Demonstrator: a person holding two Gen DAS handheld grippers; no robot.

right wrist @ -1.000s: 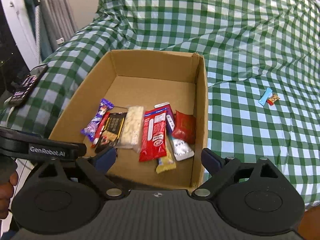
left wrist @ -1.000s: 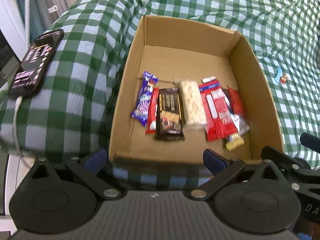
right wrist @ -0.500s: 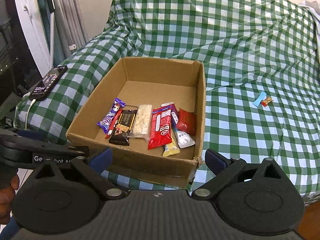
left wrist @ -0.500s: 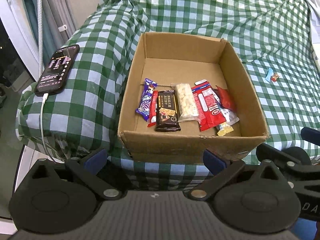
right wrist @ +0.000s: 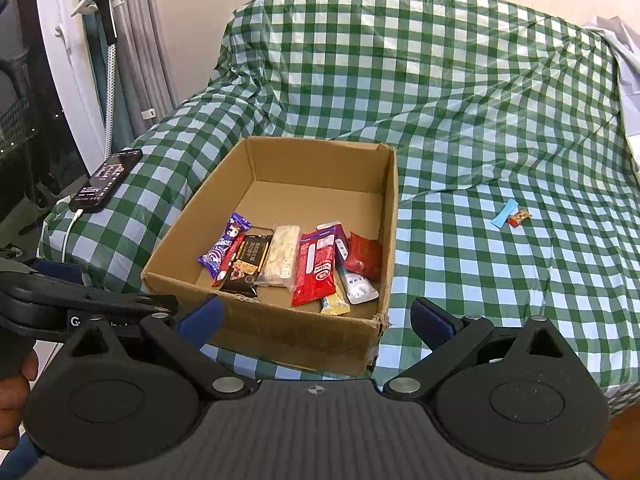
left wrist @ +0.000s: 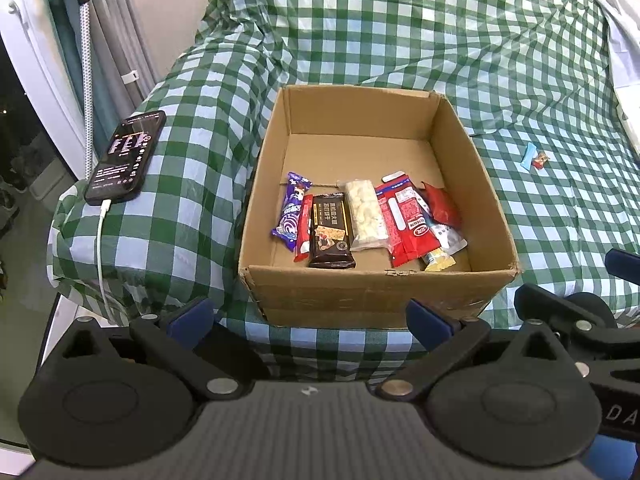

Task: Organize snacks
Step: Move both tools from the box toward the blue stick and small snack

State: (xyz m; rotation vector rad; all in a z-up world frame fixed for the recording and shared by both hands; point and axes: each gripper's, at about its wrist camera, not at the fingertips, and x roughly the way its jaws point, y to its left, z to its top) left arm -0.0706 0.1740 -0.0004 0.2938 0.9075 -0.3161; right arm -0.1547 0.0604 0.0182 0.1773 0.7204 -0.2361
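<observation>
An open cardboard box (left wrist: 372,286) (right wrist: 280,330) sits on a green checked cloth. Inside lie several snacks in a row: a purple bar (left wrist: 292,210) (right wrist: 224,248), a dark chocolate bar (left wrist: 330,232) (right wrist: 246,264), a pale rice bar (left wrist: 366,216) (right wrist: 282,256), a long red packet (left wrist: 408,224) (right wrist: 318,268) and a small red pouch (left wrist: 440,208) (right wrist: 364,256). Two small candies (left wrist: 534,157) (right wrist: 510,214) lie on the cloth to the right of the box. My left gripper (left wrist: 306,316) hangs open in front of the box's near wall, holding nothing. My right gripper (right wrist: 316,316) is open too, near the box's right front corner.
A black phone (left wrist: 126,158) (right wrist: 106,180) with a white cable lies on the cloth left of the box. A curtain and a white frame stand at far left. A person's hand (right wrist: 16,392) holds the left gripper's body (right wrist: 80,308). The cloth's front edge drops off below the box.
Both grippers have drawn back and up from the box, so its whole near wall now shows. The snacks have not moved. Both pairs of jaws stay wide.
</observation>
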